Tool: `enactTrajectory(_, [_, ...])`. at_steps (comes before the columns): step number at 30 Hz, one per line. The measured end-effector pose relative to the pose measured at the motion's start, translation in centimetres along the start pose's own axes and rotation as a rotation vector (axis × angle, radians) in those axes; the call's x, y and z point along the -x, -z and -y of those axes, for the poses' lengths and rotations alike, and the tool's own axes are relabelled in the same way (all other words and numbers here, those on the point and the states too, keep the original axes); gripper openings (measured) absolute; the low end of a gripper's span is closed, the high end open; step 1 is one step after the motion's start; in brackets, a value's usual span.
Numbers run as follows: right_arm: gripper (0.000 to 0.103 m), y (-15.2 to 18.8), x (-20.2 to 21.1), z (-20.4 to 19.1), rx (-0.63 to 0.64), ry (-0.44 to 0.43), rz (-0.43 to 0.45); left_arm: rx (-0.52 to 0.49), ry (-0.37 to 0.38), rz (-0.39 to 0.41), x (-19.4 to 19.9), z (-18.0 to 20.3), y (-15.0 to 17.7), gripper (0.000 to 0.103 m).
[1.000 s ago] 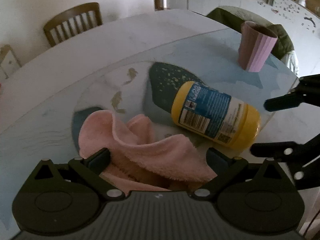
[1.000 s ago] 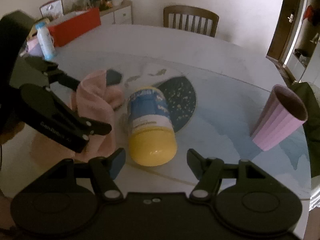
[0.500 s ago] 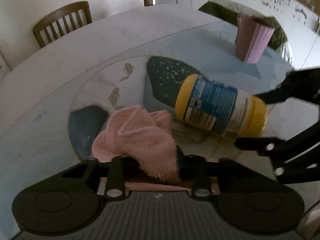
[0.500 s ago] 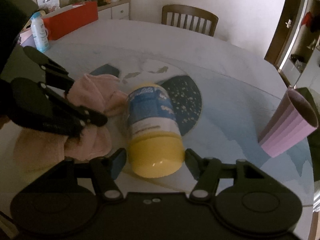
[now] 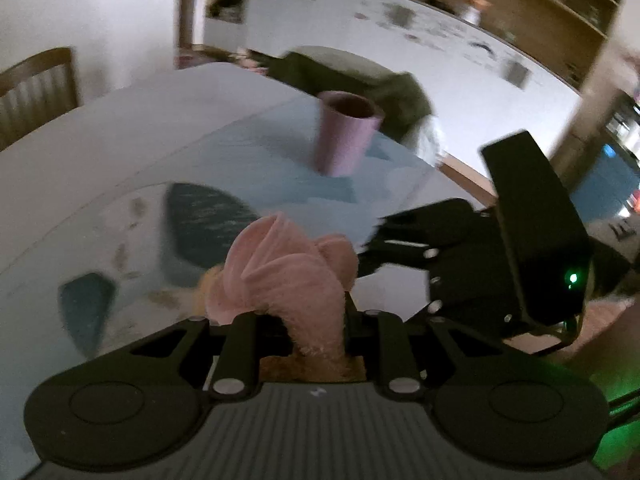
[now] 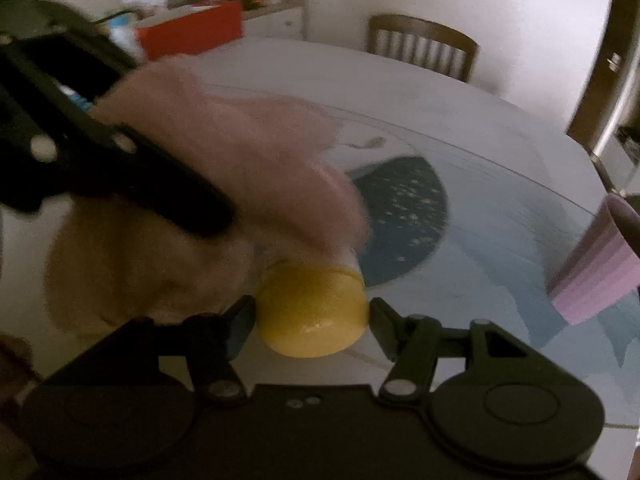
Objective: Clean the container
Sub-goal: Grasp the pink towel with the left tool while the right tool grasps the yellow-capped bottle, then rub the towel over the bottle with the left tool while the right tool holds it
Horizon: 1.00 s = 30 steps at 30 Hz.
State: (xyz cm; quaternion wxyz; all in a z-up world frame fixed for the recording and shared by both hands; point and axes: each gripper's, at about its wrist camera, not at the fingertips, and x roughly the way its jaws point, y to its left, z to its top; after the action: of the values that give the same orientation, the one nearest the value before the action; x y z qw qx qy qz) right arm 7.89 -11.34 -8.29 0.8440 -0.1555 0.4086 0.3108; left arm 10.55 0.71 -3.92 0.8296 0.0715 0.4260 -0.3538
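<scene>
The pink cloth (image 5: 280, 276) is bunched between the fingers of my left gripper (image 5: 298, 320), whose jaws are closing and pinch it. It hangs lifted off the table. In the right wrist view the cloth (image 6: 240, 152) is a blur draped over the yellow container (image 6: 312, 312), which lies on its side with its yellow end towards the camera. My right gripper (image 6: 311, 316) has its jaws closing, with a pad pressed on each side of that end. The container's label is hidden under the cloth. The left gripper (image 6: 212, 212) crosses in from the upper left.
A ribbed purple cup (image 5: 344, 136) (image 6: 600, 272) stands upright on the round patterned table (image 6: 460, 120), right of the container. Wooden chairs (image 6: 424, 44) (image 5: 36, 84) stand at the far edge. A red box (image 6: 192, 32) and a bottle sit at the back left.
Both grippers went from wide open to closed, the left on the pink cloth, the right on the container. The left then rose, carrying the cloth up and over the container.
</scene>
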Motion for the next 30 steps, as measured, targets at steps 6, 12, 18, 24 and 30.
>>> enactTrajectory(6, [0.061,0.3,0.3,-1.2,0.028,-0.049,-0.014,-0.013,0.014,-0.062,-2.8,-0.1,0.5,0.02])
enactTrajectory(12, [0.06,0.2,0.1,-0.6,-0.013,-0.057,-0.023,0.034,-0.028,-0.05,-2.7,-1.7,0.5,0.02])
enactTrajectory(18, [0.06,0.1,0.1,0.1,-0.061,-0.075,-0.018,0.129,-0.083,-0.025,-1.8,-5.1,0.6,0.02])
enactTrajectory(24, [0.061,0.6,0.2,0.3,-0.082,-0.093,-0.02,0.149,-0.123,-0.009,-1.6,-6.6,0.7,0.02])
enactTrajectory(30, [0.061,0.7,-0.2,0.6,-0.085,-0.104,-0.025,0.159,-0.203,-0.041,-2.3,-8.1,1.3,0.02])
